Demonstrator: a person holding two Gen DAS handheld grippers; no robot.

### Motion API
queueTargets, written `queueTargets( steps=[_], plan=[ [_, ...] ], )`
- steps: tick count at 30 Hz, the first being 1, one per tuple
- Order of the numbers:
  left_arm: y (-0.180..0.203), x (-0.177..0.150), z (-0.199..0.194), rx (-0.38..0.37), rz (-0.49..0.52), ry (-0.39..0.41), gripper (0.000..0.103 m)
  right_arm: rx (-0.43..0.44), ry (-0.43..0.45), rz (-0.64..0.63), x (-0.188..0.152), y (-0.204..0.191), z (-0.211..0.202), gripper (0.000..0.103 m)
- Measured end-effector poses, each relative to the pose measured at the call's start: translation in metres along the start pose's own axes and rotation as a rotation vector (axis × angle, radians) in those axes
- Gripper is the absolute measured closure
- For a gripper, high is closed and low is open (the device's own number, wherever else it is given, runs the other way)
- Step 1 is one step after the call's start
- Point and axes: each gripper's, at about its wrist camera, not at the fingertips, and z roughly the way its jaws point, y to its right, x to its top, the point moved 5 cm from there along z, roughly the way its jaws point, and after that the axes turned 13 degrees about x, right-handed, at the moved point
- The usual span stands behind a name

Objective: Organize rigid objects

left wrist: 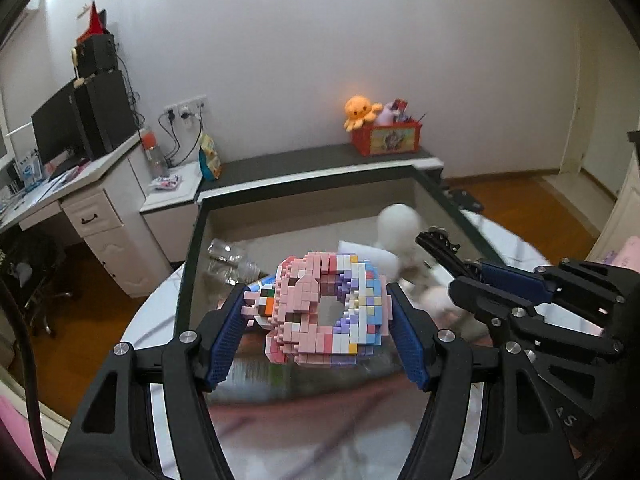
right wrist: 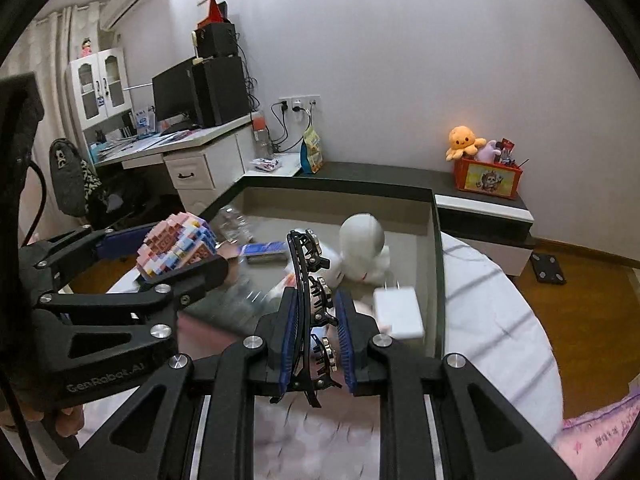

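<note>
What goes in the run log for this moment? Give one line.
left gripper: holds pink block ring toy | right gripper: holds black toothed hair clip | both above dark-framed bin

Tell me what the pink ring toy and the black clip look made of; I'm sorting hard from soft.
Pink ring toy, held in the left tool: small hard plastic bricks, matte to lightly glossy, with visible studs and stepped edges. Black clip, in the right tool: likely glossy rigid plastic with teeth and metallic-looking studs; the material is uncertain.
</note>
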Motion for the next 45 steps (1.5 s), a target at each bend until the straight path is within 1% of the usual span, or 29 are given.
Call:
queueTargets(
  steps=[1, 2, 6, 8, 10, 11, 12, 13, 14, 15, 16, 17, 18, 20, 22, 23, 26, 28, 29, 31, 32, 35, 39, 43, 45],
  plan=[
    [0.002, 0.002, 0.014, 0.016, 0.016, -0.024, 0.034, -0.003, -0.012, 0.008, 0.003, 0.006, 0.010, 0.083],
    [0.003, 0.002, 0.022, 0.014, 0.018, -0.038, 0.035, -0.010, -0.016, 0.008, 0.004, 0.010, 0.016, 0.083],
    [0.002, 0.004, 0.045, 0.016, 0.020, -0.060, 0.035, -0.037, -0.056, 0.013, 0.007, 0.024, 0.042, 0.083],
    [0.002, 0.004, 0.053, 0.013, 0.008, -0.062, 0.035, -0.045, -0.064, 0.012, 0.006, 0.029, 0.049, 0.083],
    [0.001, 0.004, 0.059, 0.027, 0.004, -0.065, 0.034, -0.032, -0.056, 0.024, 0.006, 0.033, 0.053, 0.083],
    [0.000, 0.003, 0.059, 0.033, 0.002, -0.060, 0.034, -0.037, -0.052, 0.030, 0.005, 0.035, 0.054, 0.082],
    [0.000, 0.003, 0.058, 0.032, 0.000, -0.053, 0.028, -0.044, -0.047, 0.030, 0.005, 0.035, 0.054, 0.081],
    [-0.001, 0.004, 0.055, 0.030, -0.003, -0.044, 0.026, -0.058, -0.038, 0.031, 0.005, 0.036, 0.052, 0.079],
    [-0.004, 0.005, 0.048, 0.047, -0.011, -0.026, 0.025, -0.071, -0.032, 0.034, 0.005, 0.036, 0.050, 0.070],
    [-0.008, 0.006, 0.040, 0.063, -0.020, -0.006, 0.024, -0.088, -0.023, 0.037, 0.006, 0.036, 0.046, 0.056],
    [-0.012, 0.007, 0.031, 0.073, -0.030, 0.015, 0.023, -0.112, -0.006, 0.035, 0.007, 0.036, 0.038, 0.048],
    [-0.019, 0.007, 0.015, 0.071, -0.053, 0.050, 0.013, -0.126, 0.022, 0.029, 0.008, 0.036, 0.028, 0.027],
    [-0.024, 0.007, 0.003, 0.067, -0.076, 0.077, 0.005, -0.125, 0.054, 0.026, 0.010, 0.034, 0.015, 0.013],
    [-0.034, 0.006, -0.031, 0.053, -0.128, 0.145, 0.001, -0.104, 0.100, 0.030, 0.014, 0.028, -0.009, 0.010],
    [-0.040, 0.002, -0.060, 0.048, -0.149, 0.190, 0.000, -0.096, 0.134, 0.023, 0.016, 0.017, -0.034, 0.000],
    [-0.042, -0.001, -0.080, 0.045, -0.152, 0.217, 0.000, -0.105, 0.161, 0.012, 0.016, 0.008, -0.052, 0.000],
    [-0.047, -0.010, -0.125, 0.059, -0.161, 0.267, 0.000, -0.105, 0.217, -0.020, 0.017, -0.017, -0.093, 0.000],
    [-0.051, -0.015, -0.148, 0.058, -0.169, 0.287, 0.000, -0.129, 0.246, -0.033, 0.015, -0.031, -0.116, 0.000],
    [-0.053, -0.020, -0.166, 0.059, -0.176, 0.306, 0.000, -0.136, 0.270, -0.045, 0.013, -0.042, -0.134, 0.000],
    [-0.054, -0.027, -0.191, 0.074, -0.173, 0.328, 0.000, -0.150, 0.299, -0.061, 0.008, -0.057, -0.160, 0.000],
    [-0.055, -0.033, -0.210, 0.088, -0.175, 0.355, 0.000, -0.163, 0.310, -0.070, 0.006, -0.065, -0.170, 0.000],
    [-0.057, -0.046, -0.249, 0.106, -0.186, 0.403, 0.000, -0.186, 0.346, -0.083, -0.002, -0.087, -0.201, 0.000],
    [-0.059, -0.062, -0.289, 0.122, -0.194, 0.443, 0.000, -0.186, 0.379, -0.088, -0.015, -0.107, -0.236, 0.000],
    [-0.062, -0.075, -0.328, 0.138, -0.213, 0.488, 0.000, -0.221, 0.418, -0.106, -0.024, -0.129, -0.267, 0.000],
    [-0.064, -0.079, -0.346, 0.139, -0.226, 0.505, 0.000, -0.222, 0.436, -0.114, -0.030, -0.140, -0.284, 0.000]
  ],
)
